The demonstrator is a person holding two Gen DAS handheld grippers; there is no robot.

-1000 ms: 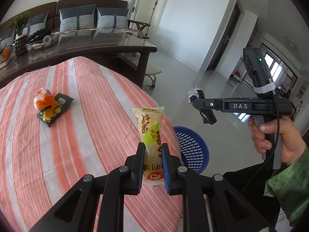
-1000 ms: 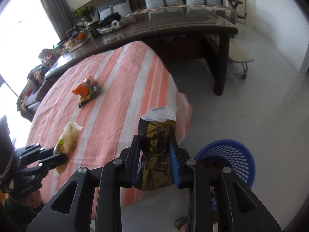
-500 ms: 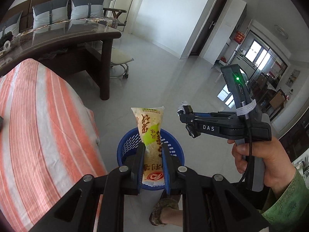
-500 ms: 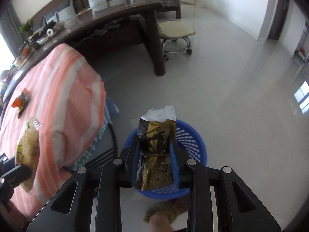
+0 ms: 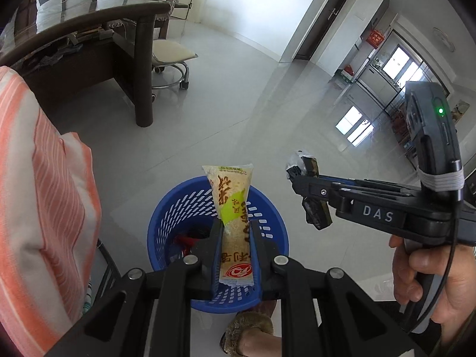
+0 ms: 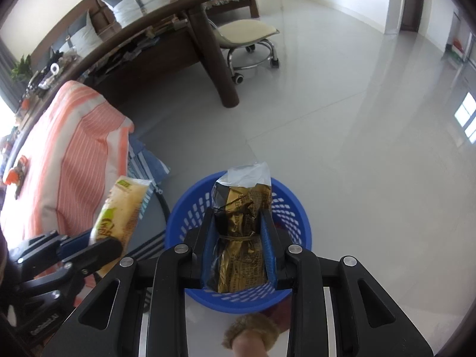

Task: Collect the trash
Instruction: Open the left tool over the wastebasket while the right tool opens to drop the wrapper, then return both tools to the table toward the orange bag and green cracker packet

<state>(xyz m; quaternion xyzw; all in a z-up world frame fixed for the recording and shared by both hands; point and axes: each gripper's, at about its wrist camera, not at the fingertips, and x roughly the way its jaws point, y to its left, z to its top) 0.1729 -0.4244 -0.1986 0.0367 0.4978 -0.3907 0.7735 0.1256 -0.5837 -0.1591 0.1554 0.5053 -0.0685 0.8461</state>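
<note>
In the left wrist view, a pale grey tiled floor (image 5: 238,113) is being shown, glossy and reflecting window light. A table draped in an orange-striped cloth (image 5: 38,196) is being seen at 9 o'clock, a dark wooden desk (image 5: 98,41) at 11 o'clock, and a cream stool (image 5: 171,55) just beside the desk leg. A blue basket (image 5: 267,217) is standing on the floor at 6 o'clock, with some red trash lying inside. A yellow packet (image 5: 235,208) is being clamped upright between the fingers of the left gripper (image 5: 235,255), directly over the basket. At 3 o'clock the right gripper (image 5: 309,196) is being held by a hand (image 5: 431,279), its fingers closed on a dark gold wrapper (image 5: 315,208) beside the basket's rim. A furry slipper (image 5: 247,330) is showing at 6 o'clock.

In the right wrist view, the same floor, desk (image 6: 166,44) and stool (image 6: 247,32) are being seen from 11 to 1 o'clock, the cloth (image 6: 74,154) at 9 o'clock. The wrapper (image 6: 241,232) is being gripped between the right gripper's (image 6: 239,253) fingers above the basket (image 6: 190,205). The left gripper (image 6: 98,244) is holding the packet (image 6: 122,208) at 8 o'clock.

Compared with half a second ago, the basket is being seen larger and closer in both views, and less of the table is being shown.
</note>
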